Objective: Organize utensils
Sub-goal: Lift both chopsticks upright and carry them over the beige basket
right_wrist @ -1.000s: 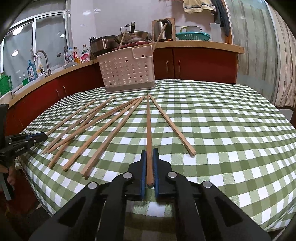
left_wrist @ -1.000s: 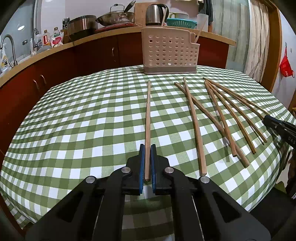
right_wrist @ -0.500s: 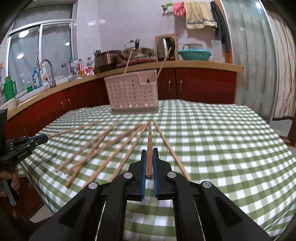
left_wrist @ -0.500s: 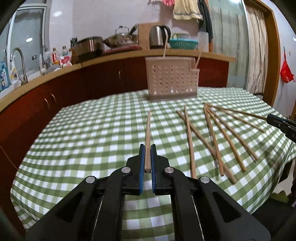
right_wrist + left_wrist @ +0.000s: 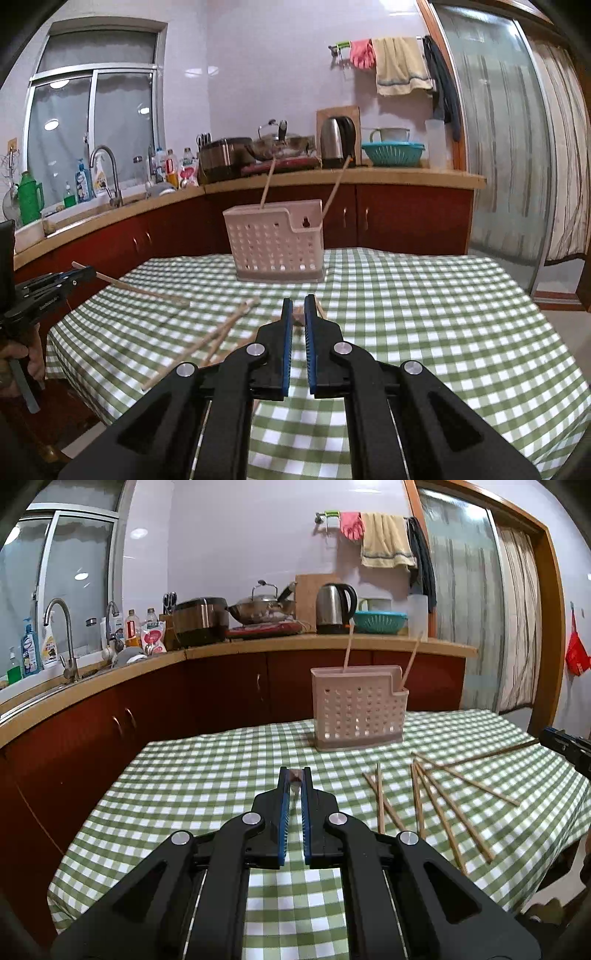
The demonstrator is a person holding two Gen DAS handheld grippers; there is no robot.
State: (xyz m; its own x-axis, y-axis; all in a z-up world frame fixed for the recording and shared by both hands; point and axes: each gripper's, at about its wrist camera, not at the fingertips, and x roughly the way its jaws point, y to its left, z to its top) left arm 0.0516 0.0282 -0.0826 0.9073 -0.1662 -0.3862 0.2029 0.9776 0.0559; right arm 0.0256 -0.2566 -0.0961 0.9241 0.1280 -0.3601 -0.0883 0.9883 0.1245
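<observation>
Each gripper is shut on one wooden chopstick, lifted off the table and seen end-on. My left gripper (image 5: 294,775) holds its chopstick (image 5: 295,780) between the blue pads; the right wrist view shows that chopstick (image 5: 140,291) sticking out of the left gripper (image 5: 86,274) over the table's left edge. My right gripper (image 5: 299,305) holds its chopstick (image 5: 297,313); it shows in the left wrist view (image 5: 495,753) at the far right. The perforated beige utensil holder (image 5: 359,709) (image 5: 277,242) stands at the table's far side with two chopsticks upright in it.
Several loose chopsticks (image 5: 436,801) lie fanned on the green checked tablecloth (image 5: 207,775), between the two grippers (image 5: 218,332). Behind the table runs a red cabinet counter (image 5: 229,686) with sink, kettle and pots. A glass door (image 5: 506,147) is at the right.
Both grippers have risen and tilted up with their chopsticks, which now point forward end-on instead of lying along the table. The holder now looks farther and lower in view.
</observation>
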